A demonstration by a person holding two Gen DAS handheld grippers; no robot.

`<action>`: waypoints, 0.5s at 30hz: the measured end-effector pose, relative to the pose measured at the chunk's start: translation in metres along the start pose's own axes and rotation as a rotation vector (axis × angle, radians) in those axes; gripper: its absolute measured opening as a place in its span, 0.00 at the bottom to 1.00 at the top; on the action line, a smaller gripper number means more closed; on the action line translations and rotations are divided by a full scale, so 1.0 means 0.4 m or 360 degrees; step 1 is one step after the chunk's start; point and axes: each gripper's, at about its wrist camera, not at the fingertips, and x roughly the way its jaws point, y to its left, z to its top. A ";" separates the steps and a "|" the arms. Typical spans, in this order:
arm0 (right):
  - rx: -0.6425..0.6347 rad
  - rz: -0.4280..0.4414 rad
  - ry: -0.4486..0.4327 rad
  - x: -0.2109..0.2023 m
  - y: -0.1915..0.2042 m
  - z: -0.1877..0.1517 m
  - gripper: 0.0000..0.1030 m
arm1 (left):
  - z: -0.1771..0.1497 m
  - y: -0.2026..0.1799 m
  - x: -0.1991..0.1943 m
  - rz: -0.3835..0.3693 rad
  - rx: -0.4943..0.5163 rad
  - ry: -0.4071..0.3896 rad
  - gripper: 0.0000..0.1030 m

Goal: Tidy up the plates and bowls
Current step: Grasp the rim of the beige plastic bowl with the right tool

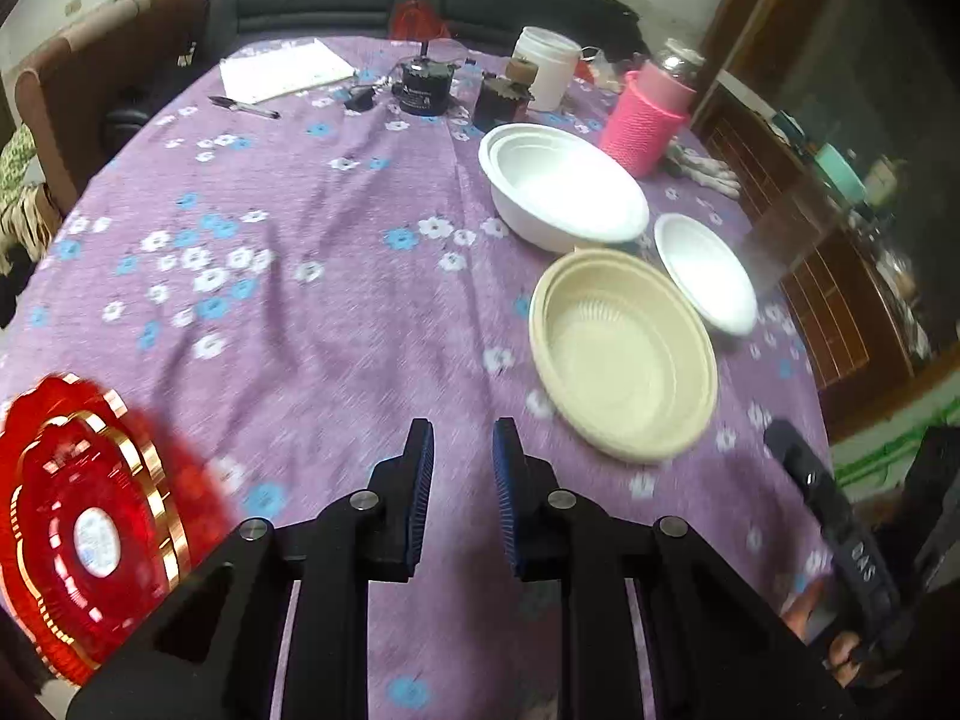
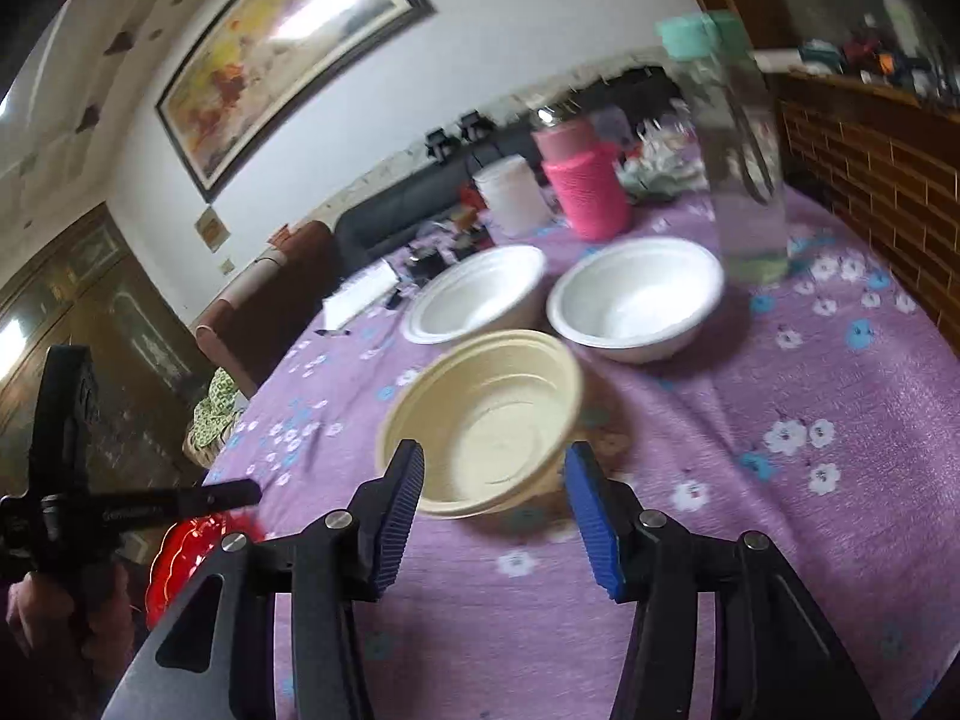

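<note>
purple flowered cloth (image 1: 336, 300) covers your table, sofa (image 1: 336, 6) behind; your left gripper (image 1: 462, 492) and right gripper (image 2: 492, 516) both hang spread, holding nothing.

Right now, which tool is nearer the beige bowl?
Right. The right tool is open with the beige bowl just ahead between its fingertips, not gripped. The left tool, also open, is off to the bowl's left over bare tablecloth.

Three bowls are counted on the counter (image 1: 312, 324): two white bowls (image 1: 567, 189) (image 1: 705, 273) and one cream bowl (image 1: 624, 354). One red plate (image 1: 84, 528), one pink cup (image 1: 648, 120), one white jar (image 1: 549, 66) and one pen (image 1: 243, 107) are recorded.
</note>
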 end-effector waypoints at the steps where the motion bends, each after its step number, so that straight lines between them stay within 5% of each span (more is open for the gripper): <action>1: 0.0029 -0.0001 0.0019 0.011 -0.016 0.009 0.51 | 0.011 -0.006 0.013 0.0001 -0.0001 0.0002 0.17; 15: 0.0294 0.0082 0.0076 0.144 -0.121 0.062 0.51 | 0.111 -0.067 0.174 0.0008 -0.0066 0.0045 0.22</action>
